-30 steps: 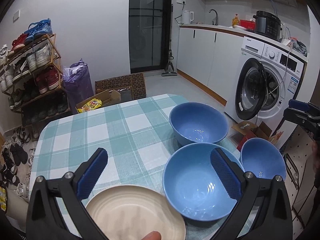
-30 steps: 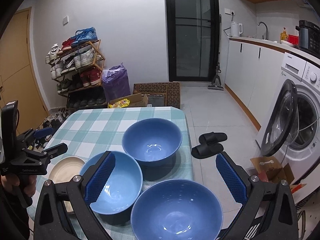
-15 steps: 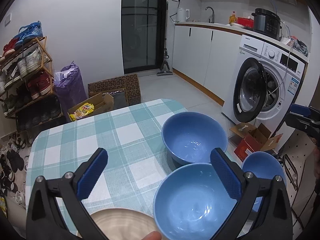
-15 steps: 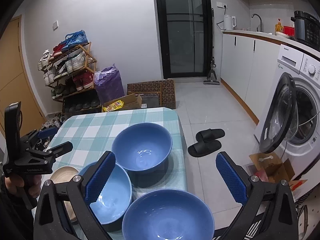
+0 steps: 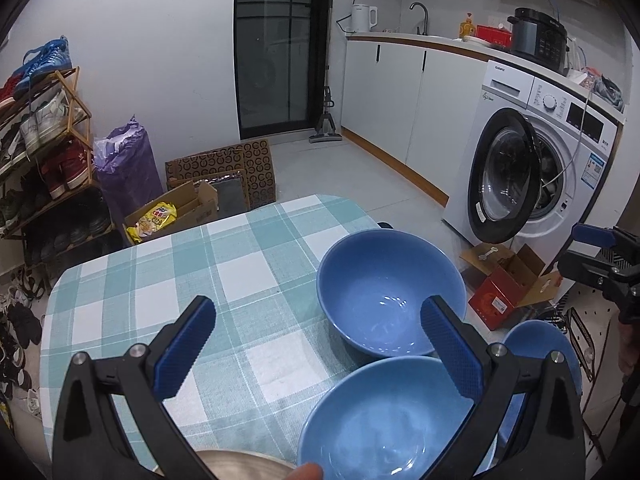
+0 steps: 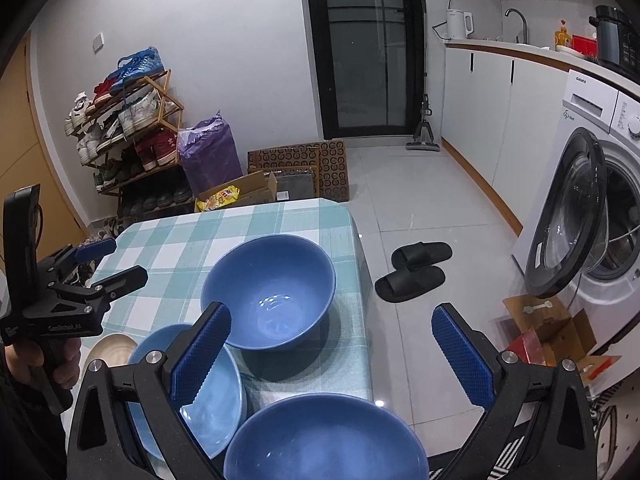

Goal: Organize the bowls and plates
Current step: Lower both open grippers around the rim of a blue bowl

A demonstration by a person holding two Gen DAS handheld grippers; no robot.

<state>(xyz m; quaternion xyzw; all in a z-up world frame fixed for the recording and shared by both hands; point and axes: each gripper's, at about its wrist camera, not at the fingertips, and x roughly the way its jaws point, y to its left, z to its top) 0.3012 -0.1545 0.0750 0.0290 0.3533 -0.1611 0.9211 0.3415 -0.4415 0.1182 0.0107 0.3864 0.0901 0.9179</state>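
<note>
I see three glossy blue ceramic bowls on the worktop [image 6: 280, 216] under its teal-and-white checked cloth: the far bowl [image 6: 269, 290] near the right edge, the middle bowl [image 6: 208, 400] just beside it, the nearest bowl [image 6: 326, 438] at the bottom of my right view. A beige round plate [image 6: 110, 350] lies left of the middle bowl. My left tongs [image 5: 316, 346] and right tongs [image 6: 332, 348] both hover spread wide, gripping nothing. Black slippers [image 6: 416, 270] lie on the floor.
</note>
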